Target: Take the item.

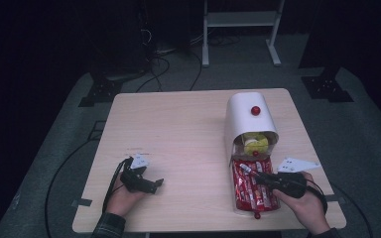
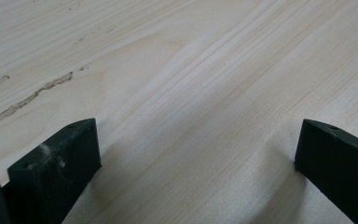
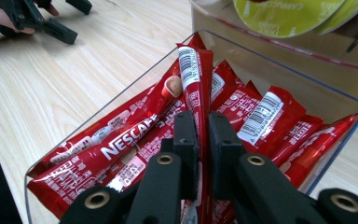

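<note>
the right gripper (image 3: 203, 140) has its jaws pinched on 1 red coffee stick (image 3: 196, 79) standing above the clear tray (image 1: 234, 206) at the table's 5 o'clock, long axis running toward 12, so lifting out seems left, while the left gripper (image 2: 196, 154) gapes wide, empty.

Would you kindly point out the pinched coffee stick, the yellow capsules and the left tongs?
coffee stick (image 3: 192, 70): right gripper view, barcode end.
yellow capsules (image 1: 254, 144): high view, lid.
left tongs (image 1: 155, 182): high view, between tips.

Red sachets (image 3: 121, 149) with white lettering, white dispenser (image 1: 245, 116) with red knob (image 1: 255, 110), pale wood-grain table (image 1: 178, 129), black grippers
</note>
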`<state>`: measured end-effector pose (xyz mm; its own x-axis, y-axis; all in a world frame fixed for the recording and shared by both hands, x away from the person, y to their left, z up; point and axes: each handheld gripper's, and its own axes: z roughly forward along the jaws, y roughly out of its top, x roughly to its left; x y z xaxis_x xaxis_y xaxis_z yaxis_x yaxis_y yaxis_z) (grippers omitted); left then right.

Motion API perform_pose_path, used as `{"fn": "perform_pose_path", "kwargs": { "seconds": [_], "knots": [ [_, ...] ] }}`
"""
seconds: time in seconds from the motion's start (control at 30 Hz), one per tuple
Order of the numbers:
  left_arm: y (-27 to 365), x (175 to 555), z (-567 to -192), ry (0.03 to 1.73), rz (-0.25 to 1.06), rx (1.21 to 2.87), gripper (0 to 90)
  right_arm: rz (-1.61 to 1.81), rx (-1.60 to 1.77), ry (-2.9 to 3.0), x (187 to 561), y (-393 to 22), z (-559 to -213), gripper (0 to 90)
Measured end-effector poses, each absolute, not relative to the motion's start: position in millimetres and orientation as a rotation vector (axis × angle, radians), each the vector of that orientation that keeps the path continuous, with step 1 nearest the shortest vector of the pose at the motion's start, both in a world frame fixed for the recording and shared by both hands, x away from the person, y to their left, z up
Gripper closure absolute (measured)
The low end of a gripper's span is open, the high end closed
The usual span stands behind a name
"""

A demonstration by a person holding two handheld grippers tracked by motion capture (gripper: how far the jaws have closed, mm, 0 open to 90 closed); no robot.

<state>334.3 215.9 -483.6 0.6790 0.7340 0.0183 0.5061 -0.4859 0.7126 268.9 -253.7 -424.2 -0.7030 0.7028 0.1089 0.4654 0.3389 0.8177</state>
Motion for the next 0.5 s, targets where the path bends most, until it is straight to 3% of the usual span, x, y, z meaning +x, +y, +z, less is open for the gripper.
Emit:
{"fn": "perform_pose_path", "kwargs": {
  "seconds": [0.5],
  "knots": [
    [216, 334, -484, 0.948, 0.421, 2.192, 0.0, 1.301, 1.067, 2.307, 266, -267, -417, 82.5]
  ]
}}
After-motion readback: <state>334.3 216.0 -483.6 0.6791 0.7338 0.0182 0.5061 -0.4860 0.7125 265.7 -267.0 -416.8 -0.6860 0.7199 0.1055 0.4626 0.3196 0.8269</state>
